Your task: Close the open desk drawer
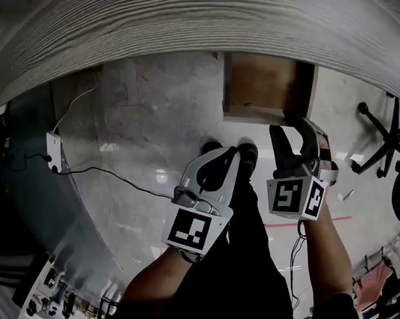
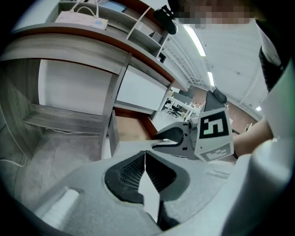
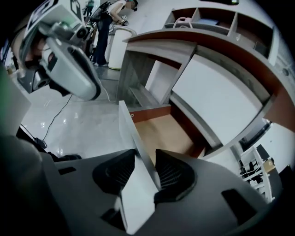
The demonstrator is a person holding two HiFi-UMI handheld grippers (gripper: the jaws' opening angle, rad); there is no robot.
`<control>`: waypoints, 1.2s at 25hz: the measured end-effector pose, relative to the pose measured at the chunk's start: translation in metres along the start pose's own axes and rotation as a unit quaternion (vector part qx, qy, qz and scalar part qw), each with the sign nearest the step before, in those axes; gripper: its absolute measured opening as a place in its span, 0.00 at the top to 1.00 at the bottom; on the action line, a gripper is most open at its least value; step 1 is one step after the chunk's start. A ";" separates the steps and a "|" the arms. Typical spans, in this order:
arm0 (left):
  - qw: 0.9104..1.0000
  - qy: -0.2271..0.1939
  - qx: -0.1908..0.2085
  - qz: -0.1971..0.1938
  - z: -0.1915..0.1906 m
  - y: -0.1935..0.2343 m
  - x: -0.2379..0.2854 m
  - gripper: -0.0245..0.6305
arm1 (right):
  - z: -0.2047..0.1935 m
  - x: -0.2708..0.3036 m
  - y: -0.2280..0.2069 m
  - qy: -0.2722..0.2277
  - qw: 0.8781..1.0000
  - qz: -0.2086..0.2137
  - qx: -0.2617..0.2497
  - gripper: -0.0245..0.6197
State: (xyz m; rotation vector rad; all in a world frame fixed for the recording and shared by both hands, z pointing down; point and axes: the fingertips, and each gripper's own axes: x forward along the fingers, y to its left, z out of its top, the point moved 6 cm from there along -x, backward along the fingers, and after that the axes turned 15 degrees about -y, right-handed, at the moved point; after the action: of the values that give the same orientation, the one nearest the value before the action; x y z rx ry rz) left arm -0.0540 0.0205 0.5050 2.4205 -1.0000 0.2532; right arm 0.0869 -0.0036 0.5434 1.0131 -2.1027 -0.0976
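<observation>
Drawer [image 3: 161, 131] open, nothing pushed yet. R tongs [image 3: 145, 156] pinch its front; L tongs [image 2: 145, 156] closed, empty.

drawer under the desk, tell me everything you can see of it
The drawer stands pulled out from under the grey wood-grain desk, open and empty. Its floor is tan wood, its side walls reddish-brown, its front panel pale grey. That panel's top edge runs between the jaws of the right gripper; whether the pads press it is unclear.
</observation>
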 end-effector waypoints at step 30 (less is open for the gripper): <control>0.999 -0.041 0.021 0.019 0.034 0.035 0.072 0.95 | 0.024 0.050 -0.082 -0.042 0.996 -0.072 0.009 0.67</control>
State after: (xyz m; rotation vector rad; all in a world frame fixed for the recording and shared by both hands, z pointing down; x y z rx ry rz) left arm -0.0279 -0.0617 0.5146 2.4690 -1.0872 0.1918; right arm 0.1032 -0.0994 0.5269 1.1894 -2.1067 -0.1961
